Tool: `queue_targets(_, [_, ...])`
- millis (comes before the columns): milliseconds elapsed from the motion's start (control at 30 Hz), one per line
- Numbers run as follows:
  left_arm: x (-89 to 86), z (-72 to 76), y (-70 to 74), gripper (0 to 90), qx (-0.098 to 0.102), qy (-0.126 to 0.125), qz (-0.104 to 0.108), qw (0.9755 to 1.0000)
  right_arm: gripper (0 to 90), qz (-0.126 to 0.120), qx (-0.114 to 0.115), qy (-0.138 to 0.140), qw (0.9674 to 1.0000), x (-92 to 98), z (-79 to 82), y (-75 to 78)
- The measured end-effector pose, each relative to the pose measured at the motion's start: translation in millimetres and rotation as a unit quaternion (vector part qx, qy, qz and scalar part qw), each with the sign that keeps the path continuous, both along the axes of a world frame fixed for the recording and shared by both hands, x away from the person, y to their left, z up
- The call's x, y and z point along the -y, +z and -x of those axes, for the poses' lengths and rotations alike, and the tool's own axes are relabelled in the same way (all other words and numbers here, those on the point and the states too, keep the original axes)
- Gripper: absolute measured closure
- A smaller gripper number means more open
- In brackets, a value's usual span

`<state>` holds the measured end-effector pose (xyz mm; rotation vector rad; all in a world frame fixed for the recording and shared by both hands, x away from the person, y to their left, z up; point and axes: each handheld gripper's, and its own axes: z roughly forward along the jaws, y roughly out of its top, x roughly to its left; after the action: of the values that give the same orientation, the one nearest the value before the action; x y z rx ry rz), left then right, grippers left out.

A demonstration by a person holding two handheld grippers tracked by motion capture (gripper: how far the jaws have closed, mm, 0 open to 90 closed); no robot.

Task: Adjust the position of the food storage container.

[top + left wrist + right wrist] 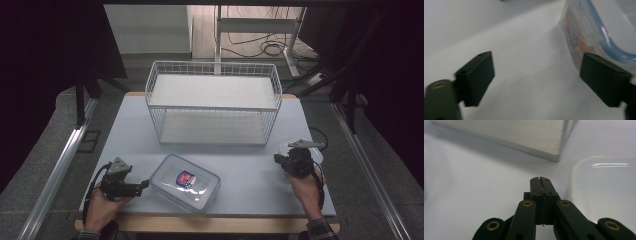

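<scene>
At about seven o'clock on the table (240,172), nearest the person, the left gripper (142,186) lies low in a hand, its jaws spread wide with nothing pressed between them. In the left gripper view one pad (605,81) sits just beside the corner of the clear food container (596,30), the other well apart over bare tabletop. The container (185,182), a lidded plastic box with a blue seal and a red-and-blue label, rests flat near the front edge at six o'clock, turned at a slant, its near-left corner just off the left gripper's tips.

At four o'clock the right gripper (276,158) is held above the surface with its jaws pressed together on nothing; the right gripper view shows the two pads (535,186) meeting in a thin seam. A pale, clear lid (604,190) lies flat just beside it.

The tabletop is a plain, matte, pale grey-white sheet on a wooden board. Towards twelve o'clock stands a white wire basket (213,102) with two tiers.

Beyond the table the room is dim: grey floor, metal rails running along either side, dark curtains, and a white desk frame with loose cables (260,47) at the far end.
</scene>
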<state>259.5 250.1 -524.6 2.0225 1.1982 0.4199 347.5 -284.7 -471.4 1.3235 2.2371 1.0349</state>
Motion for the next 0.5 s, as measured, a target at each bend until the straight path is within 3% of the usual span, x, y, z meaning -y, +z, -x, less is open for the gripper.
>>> queue_targets(33, [0.7, 1.3, 1.5, 21.8, -0.003, -0.009, 0.003, 0.9999, 89.1, -0.001, 0.0, 0.006, 1.0, -2.1, 2.0, 0.4])
queue_targets(67, [1.9, 2.9, 2.7, 36.1, -0.002, -0.021, 0.002, 0.9998, 89.1, -0.005, -0.003, 0.024, 0.9997, -9.7, 8.8, 0.7])
queue_targets(133, [4.5, 3.8, 3.1, 41.0, -0.011, -0.037, 0.003, 0.9993, 89.1, -0.005, -0.004, 0.031, 0.9995, -12.5, 11.3, 0.7])
queue_targets(200, [9.0, 3.9, 2.3, 61.0, -0.019, -0.05, 0.001, 0.9986, 89.2, -0.007, -0.009, 0.058, 0.9983, -24.9, 22.5, 0.4])
queue_targets(267, [13.1, 3.9, 2.8, 71.2, -0.026, -0.065, 0.007, 0.9975, 89.2, -0.015, -0.015, 0.071, 0.9973, -31.2, 28.6, -0.6])
queue_targets(367, [14.7, 4.0, 3.7, 79.9, -0.029, -0.071, 0.012, 0.997, 89.2, -0.027, -0.025, 0.089, 0.9953, -39.9, 36.6, -2.8])
queue_targets(500, [15.6, 3.8, 4.3, 87.2, -0.033, -0.072, 0.021, 0.9966, 89.2, -0.052, -0.054, 0.136, 0.9879, -63.3, 54.6, -7.3])
